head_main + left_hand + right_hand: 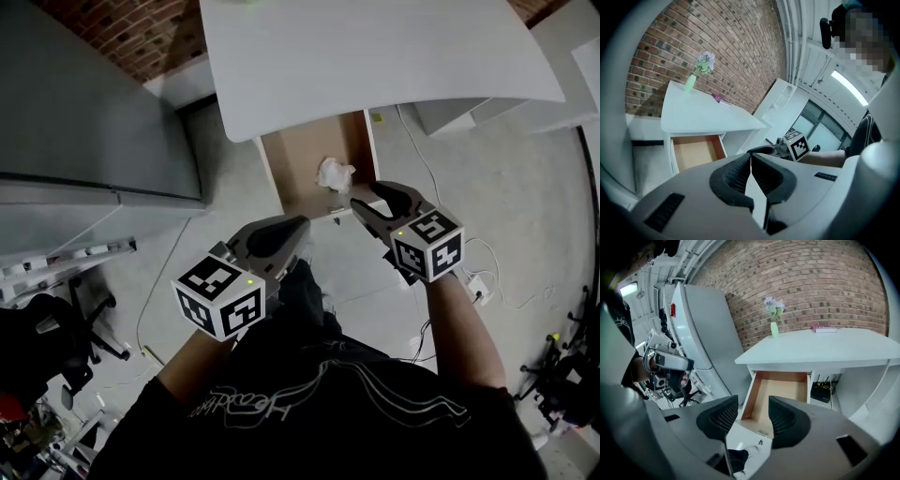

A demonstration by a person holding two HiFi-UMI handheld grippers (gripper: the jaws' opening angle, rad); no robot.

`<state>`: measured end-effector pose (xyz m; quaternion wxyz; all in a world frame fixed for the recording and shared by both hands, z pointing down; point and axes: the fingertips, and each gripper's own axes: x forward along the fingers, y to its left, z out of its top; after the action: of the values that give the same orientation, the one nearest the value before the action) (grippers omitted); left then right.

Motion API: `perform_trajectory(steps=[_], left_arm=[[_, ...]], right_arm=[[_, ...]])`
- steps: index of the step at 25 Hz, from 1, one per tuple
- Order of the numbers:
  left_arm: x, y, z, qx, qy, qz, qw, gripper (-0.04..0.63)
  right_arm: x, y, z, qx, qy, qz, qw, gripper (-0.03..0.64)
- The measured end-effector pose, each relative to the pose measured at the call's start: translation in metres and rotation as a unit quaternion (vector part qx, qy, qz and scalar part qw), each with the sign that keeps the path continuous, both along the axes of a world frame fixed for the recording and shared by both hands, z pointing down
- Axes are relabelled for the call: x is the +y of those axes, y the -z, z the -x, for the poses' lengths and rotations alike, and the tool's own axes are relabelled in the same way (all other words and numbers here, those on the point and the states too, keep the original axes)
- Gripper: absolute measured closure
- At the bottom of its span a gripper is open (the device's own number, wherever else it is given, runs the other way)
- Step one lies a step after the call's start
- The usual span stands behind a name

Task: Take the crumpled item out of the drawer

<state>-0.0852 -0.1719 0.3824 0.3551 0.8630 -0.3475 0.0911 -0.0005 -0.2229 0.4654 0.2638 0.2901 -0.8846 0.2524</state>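
A red-brown brick wall (811, 282) runs behind everything, and a tall grey metal cabinet (75, 122) stands at the left on the pale grey floor (487, 197). Beside the cabinet is the broad white worktop (375, 56). Its pull-out drawer with a brown wooden inside and white front (300, 159) is drawn well out toward the person.

The person stands at the drawer's front with a gripper in each hand. The left gripper (302, 227) hangs over the floor, just short of the drawer's front left corner, pointing toward it. Its dark ribbed pads are brought together with only a sliver of light between them, and nothing is caught there. The right gripper (380, 200) is at the drawer's front right corner, tilted downward. Its jaws stand well apart and hold nothing. In the right gripper view, the open drawer and its white front show through the gap.

The crumpled white item (335, 173) lies on the drawer bottom in the right half, nearer the front than the back. It is just beyond the right gripper's tips and not between them.

Far back on the worktop, a small green vase of purple flowers (774, 329) stands upright by the wall. A thin pink book (825, 328) lies flat well to its side.
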Motion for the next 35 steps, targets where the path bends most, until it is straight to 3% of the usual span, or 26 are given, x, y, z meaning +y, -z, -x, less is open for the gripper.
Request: perform_trajectory(steps=[11,20,35], left_arm=[[-0.062,-0.071,0.014,0.010,-0.001,0.041,0.9991,0.568],[-0.075,-0.131,0.018,0.008,0.006,0.078,0.9969,0.569],[-0.085,-0.183,0.022,0.016,0.028,0.110,0.9934,0.568]], right_arm=[[-0.060,-0.123,0.007,0.095,0.015,0.053,0.994,0.396],[-0.084,-0.213,0.004,0.150,0.028,0.101,0.983,0.391],[-0.097,-0.296,0.014,0.219,0.068,0.177,0.957,0.391]])
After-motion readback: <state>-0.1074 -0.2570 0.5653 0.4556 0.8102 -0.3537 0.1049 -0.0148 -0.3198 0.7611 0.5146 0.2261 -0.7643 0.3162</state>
